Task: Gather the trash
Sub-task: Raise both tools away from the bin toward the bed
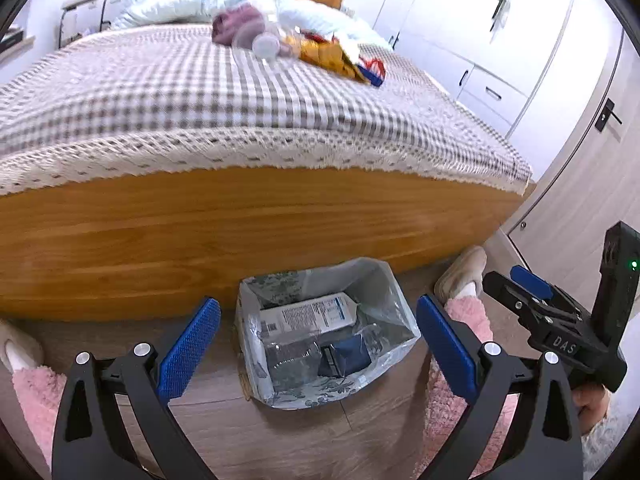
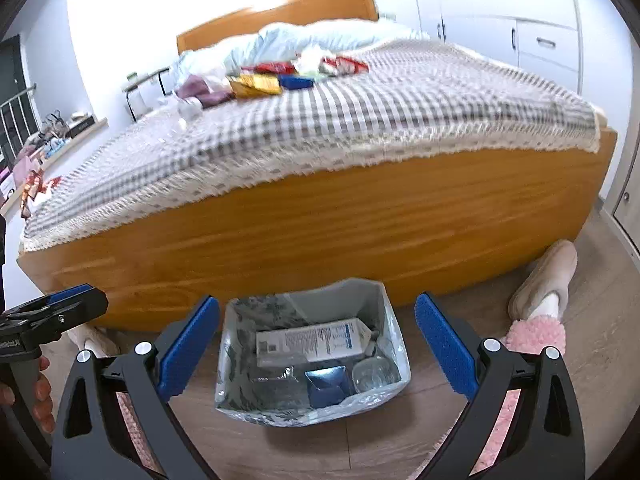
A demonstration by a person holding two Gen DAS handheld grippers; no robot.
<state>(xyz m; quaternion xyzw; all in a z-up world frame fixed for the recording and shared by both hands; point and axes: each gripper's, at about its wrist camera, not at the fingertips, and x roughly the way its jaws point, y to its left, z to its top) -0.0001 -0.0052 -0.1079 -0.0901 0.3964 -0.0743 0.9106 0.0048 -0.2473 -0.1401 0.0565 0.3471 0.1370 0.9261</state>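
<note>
Above a lined trash bin (image 1: 326, 334) on the floor at the foot of a wooden bed (image 1: 240, 236), the left hand-held gripper (image 1: 318, 344) and the right hand-held gripper (image 2: 317, 346) both hang released, blue pads spread wide with nothing between them. Each frames the bin directly below and ahead; inside lie a white carton (image 2: 316, 340) on its side, a dark blue packet (image 2: 326, 388) and a clear cup (image 2: 374, 372), under folds of plastic liner. The remaining trash sits up and beyond, on the checked bedspread (image 1: 200, 92) near the pillows: a yellow wrapper (image 2: 256, 84), a blue packet (image 2: 295, 81), red wrappers (image 2: 344, 65), a purple cloth (image 1: 236, 24) and a clear bottle (image 1: 266, 45). In the left wrist view the pile lies ahead and slightly right; in the right wrist view it lies ahead and left, its spread running roughly across the bed. Neither hand-held gripper looks clearly nearer, though the yellow wrapper's long edge seems turned toward the right one, a judgement only. The next reach probably calls for lifting over the bed's lace edge. Motion blur softens the bedding and wrappers, so labels are unreadable. More wrappers (image 2: 38, 188) at the far left edge of the right view are too small to identify. Pink fuzzy trouser legs and slippers (image 2: 544, 280) are cut off by the frame.
</note>
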